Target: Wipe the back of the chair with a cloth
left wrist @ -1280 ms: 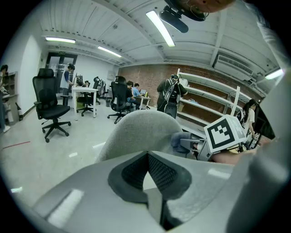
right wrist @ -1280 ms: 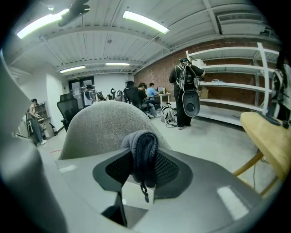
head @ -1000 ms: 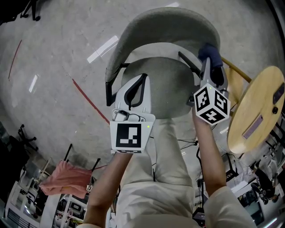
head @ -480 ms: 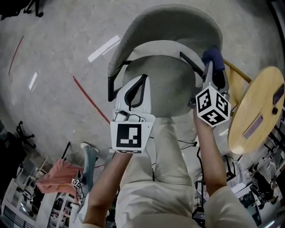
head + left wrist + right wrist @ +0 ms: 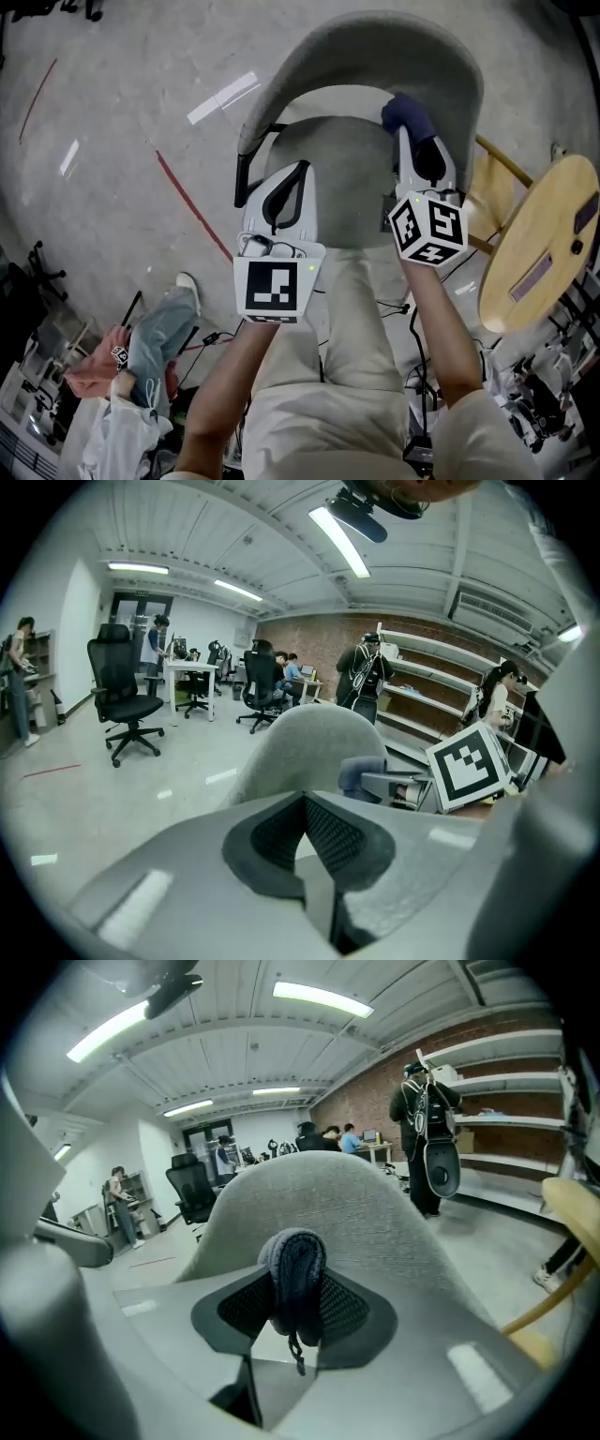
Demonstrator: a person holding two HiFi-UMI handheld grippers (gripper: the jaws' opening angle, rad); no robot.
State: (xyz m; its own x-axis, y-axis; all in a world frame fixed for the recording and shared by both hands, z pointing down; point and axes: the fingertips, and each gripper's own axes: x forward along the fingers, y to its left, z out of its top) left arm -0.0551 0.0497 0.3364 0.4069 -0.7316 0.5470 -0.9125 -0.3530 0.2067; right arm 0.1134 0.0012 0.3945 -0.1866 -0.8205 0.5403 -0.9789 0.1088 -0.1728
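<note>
Off to my right stands a round wooden table (image 5: 539,246), to my left a red line (image 5: 187,204) and white tape strips (image 5: 223,97) mark the floor, and a black office chair (image 5: 122,691) stands well beyond.

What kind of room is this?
Probably an open office or workshop: black swivel chairs, a desk with people around it, and long shelves on a brick wall.

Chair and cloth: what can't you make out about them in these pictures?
1. Legs of the chair: head view, hidden beneath its seat.
2. Whether the cloth touches the chair back: right gripper view, the bunched cloth covers that spot.
3. Rest of the cloth: pinched between the jaws of the right gripper; only a wad shows.
</note>
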